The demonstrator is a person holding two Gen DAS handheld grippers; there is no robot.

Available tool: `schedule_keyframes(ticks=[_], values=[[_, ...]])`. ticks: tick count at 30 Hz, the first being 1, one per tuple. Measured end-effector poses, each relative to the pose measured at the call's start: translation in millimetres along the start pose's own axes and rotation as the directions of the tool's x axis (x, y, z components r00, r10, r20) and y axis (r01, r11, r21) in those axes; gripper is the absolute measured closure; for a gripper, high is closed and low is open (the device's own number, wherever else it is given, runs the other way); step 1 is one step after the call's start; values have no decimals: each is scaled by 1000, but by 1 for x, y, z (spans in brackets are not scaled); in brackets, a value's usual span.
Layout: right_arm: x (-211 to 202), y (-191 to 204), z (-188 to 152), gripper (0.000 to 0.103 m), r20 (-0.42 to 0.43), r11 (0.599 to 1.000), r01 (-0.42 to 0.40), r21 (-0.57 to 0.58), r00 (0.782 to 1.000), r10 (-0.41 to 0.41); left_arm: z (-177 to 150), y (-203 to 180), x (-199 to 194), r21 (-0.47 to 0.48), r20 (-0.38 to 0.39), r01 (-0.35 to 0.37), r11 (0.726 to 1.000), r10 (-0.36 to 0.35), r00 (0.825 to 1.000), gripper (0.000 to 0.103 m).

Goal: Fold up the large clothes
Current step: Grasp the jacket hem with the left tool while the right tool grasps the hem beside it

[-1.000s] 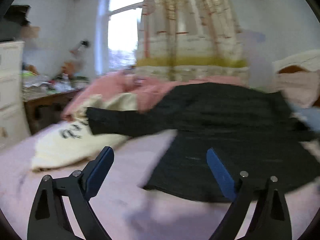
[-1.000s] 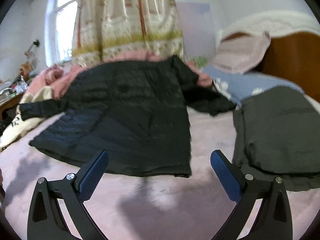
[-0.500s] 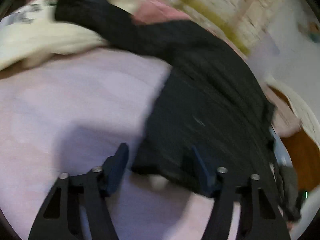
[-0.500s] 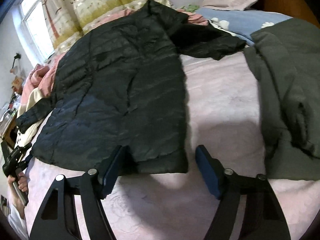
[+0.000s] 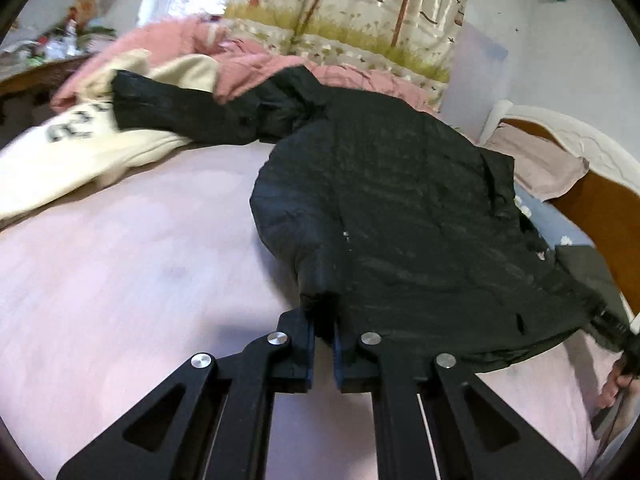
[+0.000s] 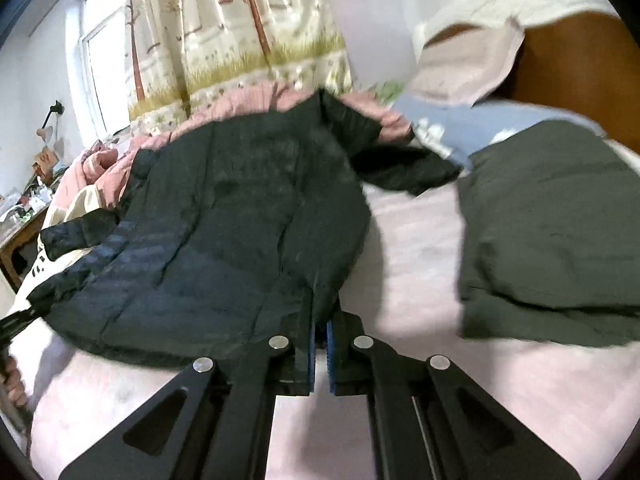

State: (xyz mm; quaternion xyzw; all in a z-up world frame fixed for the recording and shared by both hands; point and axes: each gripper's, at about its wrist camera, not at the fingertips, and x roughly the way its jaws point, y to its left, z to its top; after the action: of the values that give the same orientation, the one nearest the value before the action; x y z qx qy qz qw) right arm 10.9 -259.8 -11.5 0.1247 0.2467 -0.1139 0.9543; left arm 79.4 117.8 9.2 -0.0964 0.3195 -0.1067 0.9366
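Black jacket lies lengthwise, collar far; both claws pinch its hem.

A black quilted puffer jacket is lying on a pale pink bedsheet; beside the jacket, a cream sweatshirt with black lettering is showing.

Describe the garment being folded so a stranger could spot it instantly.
On the pink bed, spread flat at its middle, lies the black jacket. Unlike the cream sweatshirt under one of its sleeves and the folded grey coat beside it, it is quilted and pinched at its hem.
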Motion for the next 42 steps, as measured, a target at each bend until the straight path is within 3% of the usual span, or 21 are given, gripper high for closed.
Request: schedule_keyframes(ticks=[3, 9, 11, 13, 15, 17, 19, 22, 25, 28, 32, 36, 39, 40, 41, 42], values=[[-45, -6, -12, 99, 48, 1000, 14, 11, 999, -15, -37, -11, -40, 3, 16, -52, 999, 52, 998, 97], [-85, -24, -41, 99, 25, 998, 39, 45, 999, -40, -78, -17, -83, 45, 14, -78, 996, 78, 997, 94], [-84, -27, -44, 99, 11, 999, 35, 32, 999, -36, -80, -18, -86, 45, 34, -110, 993, 109, 993, 84], [-82, -30, -45, 96, 13, 998, 56, 27, 998, -56, -83, -23, -90, 80, 90, -180, 980, 173, 981, 58], [-82, -37, -46, 77, 15, 996, 72, 52, 997, -72, -85, -31, -97, 122, 159, -224, 967, 204, 966, 47], [-86, -42, -46, 35, 27, 995, 60, 77, 998, -62, -86, -35, -101, 142, 171, -193, 971, 168, 971, 46], [-90, -49, -46, 30, 44, 995, 41, 89, 998, -45, -88, -36, -101, 155, 171, -190, 970, 163, 972, 45], [-93, -50, -47, 27, 8, 997, 48, 54, 999, -48, -87, -37, -93, 175, 157, -243, 954, 216, 964, 39], [-90, -53, -59, 21, -37, 995, 84, 45, 996, -82, -87, -30, -85, 141, 106, -257, 956, 243, 964, 37], [-80, -56, -63, 21, -90, 996, 72, 59, 994, -66, -90, -23, -83, 123, 85, -249, 961, 239, 967, 33], [-65, -55, -67, 29, -156, 999, 4, 40, 988, 2, -95, -10, -75, 55, -8, -136, 989, 137, 991, 29], [-51, -57, -72, 32, -203, 998, -14, 65, 979, 27, -99, -8, -58, 25, -105, -117, 993, 119, 987, 29], [-47, -56, -71, 49, -212, 998, -29, 62, 976, 42, -103, -16, -53, 64, -110, -137, 988, 143, 983, 29], [-47, -53, -72, 84, -215, 998, -40, 48, 975, 49, -103, -17, -53, 59, -108, -118, 991, 123, 986, 35], [-46, -49, -73, 96, -214, 998, -53, 24, 975, 57, -103, -16, -54, 38, -101, -89, 995, 92, 991, 46], [-47, -44, -74, 97, -199, 999, -47, -11, 979, 44, -102, -13, -56, 4, -88, -67, 998, 67, 994, 80]])
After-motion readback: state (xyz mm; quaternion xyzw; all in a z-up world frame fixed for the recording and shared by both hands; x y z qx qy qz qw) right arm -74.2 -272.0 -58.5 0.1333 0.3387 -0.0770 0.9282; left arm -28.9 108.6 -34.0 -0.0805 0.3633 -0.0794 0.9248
